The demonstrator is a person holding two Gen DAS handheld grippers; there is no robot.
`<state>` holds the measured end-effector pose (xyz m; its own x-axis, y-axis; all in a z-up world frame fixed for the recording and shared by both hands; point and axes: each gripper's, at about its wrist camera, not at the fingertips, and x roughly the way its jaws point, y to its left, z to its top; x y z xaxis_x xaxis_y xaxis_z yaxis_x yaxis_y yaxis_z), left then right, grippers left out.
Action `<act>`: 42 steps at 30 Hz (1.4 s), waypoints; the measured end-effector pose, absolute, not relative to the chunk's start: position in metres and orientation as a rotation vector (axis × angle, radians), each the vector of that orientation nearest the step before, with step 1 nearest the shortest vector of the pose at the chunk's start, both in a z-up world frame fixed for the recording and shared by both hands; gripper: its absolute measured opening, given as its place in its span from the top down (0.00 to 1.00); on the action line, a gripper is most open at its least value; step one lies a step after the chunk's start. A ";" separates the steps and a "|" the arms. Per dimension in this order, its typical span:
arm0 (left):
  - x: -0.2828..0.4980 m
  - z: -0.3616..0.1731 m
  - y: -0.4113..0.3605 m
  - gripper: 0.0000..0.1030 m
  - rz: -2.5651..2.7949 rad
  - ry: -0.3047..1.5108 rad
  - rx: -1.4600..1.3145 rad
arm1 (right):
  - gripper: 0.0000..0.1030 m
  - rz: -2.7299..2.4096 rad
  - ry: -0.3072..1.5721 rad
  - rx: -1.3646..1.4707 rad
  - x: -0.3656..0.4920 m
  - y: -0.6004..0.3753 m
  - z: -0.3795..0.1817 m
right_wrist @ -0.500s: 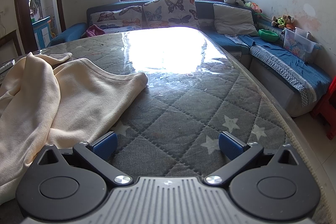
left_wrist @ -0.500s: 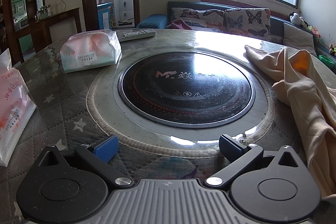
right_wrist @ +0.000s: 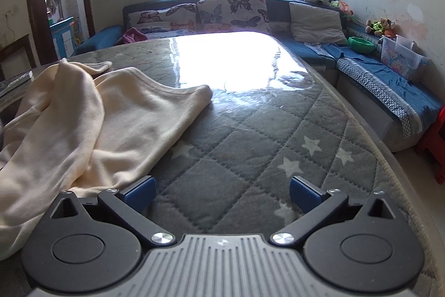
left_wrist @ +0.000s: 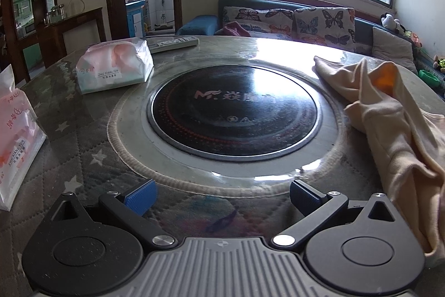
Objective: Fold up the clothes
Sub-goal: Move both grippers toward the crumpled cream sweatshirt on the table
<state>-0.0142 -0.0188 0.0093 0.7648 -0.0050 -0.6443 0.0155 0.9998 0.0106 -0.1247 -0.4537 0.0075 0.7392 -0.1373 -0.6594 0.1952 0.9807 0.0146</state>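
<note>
A cream garment lies crumpled on the round table, at the right of the left wrist view and at the left of the right wrist view. My left gripper is open and empty, low over the table's near edge, with the garment to its right. My right gripper is open and empty over the quilted cover; its left blue pad is right beside the garment's near hem.
The table has a black round cooktop in its middle. Two tissue packs and a remote lie at the left. A sofa with butterfly cushions runs behind; the table edge drops off at the right.
Both views have shifted only slightly. The garment and both open grippers look the same.
</note>
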 end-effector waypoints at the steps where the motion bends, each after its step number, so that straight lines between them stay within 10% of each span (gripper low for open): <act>1: -0.016 0.011 -0.022 0.00 -0.019 0.700 0.014 | 0.00 -0.174 0.711 0.086 -0.127 -0.451 0.009; 42: -0.049 0.034 -0.099 0.00 -0.241 0.708 0.085 | 0.00 0.056 0.638 -0.002 -0.174 -0.376 0.033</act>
<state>-0.0487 -0.0995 0.0338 0.7332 -0.1903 -0.6528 0.2476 0.9689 -0.0044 -0.1738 -0.3756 0.0327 0.8018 0.0512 -0.5954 -0.0527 0.9985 0.0149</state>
